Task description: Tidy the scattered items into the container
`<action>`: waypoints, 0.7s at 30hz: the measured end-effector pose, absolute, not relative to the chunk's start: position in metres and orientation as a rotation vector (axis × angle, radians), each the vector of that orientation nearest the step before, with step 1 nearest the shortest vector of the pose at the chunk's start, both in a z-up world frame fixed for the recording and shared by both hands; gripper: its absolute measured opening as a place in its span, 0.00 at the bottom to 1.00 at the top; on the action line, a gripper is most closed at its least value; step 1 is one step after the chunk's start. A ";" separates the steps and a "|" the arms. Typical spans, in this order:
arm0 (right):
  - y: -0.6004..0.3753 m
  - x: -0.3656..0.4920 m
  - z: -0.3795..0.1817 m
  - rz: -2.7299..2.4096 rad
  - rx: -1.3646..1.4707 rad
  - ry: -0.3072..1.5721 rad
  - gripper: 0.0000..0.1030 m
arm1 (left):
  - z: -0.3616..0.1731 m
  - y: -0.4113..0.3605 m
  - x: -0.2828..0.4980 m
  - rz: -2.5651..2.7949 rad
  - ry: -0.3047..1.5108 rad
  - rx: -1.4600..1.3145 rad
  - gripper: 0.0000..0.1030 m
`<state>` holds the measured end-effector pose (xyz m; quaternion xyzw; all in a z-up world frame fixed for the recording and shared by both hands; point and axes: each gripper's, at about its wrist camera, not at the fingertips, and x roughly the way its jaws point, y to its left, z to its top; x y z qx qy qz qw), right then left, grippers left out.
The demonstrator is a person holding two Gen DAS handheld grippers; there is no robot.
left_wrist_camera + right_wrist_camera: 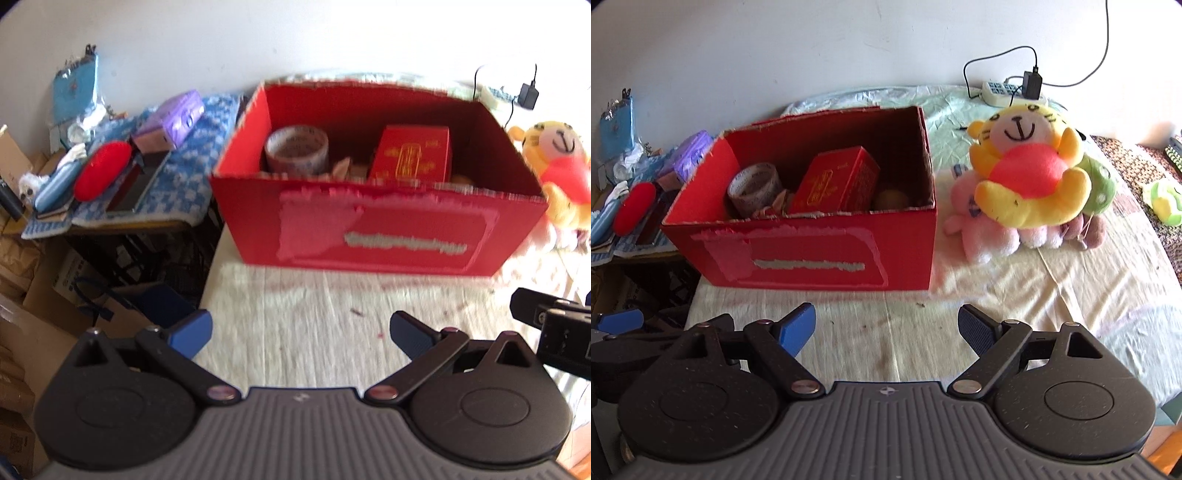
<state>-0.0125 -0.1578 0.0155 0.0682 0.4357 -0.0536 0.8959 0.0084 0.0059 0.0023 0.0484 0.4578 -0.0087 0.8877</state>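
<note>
Crosswise: red box point(812, 254), long side facing both grippers.

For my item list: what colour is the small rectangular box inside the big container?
Red with gold print: the small rectangular box, clearest in the right wrist view.

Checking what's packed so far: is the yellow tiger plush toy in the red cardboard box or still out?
Out. The yellow tiger plush toy sits on the bedsheet beside the red cardboard box, atop pink plush toys.
</note>
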 end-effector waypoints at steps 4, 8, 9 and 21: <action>-0.158 -0.011 0.025 -0.111 0.142 0.873 0.84 | 0.016 0.004 0.012 -0.023 0.919 0.093 0.99; -0.161 -0.007 0.037 -0.116 0.160 0.840 0.84 | 0.029 0.000 0.015 -0.024 0.879 0.093 0.99; -0.162 -0.006 0.041 -0.117 0.166 0.829 0.84 | 0.032 -0.001 0.017 -0.023 0.868 0.091 0.99; -0.168 0.027 0.071 -0.123 0.197 0.733 0.84 | 0.062 0.003 0.042 0.020 0.781 0.041 0.99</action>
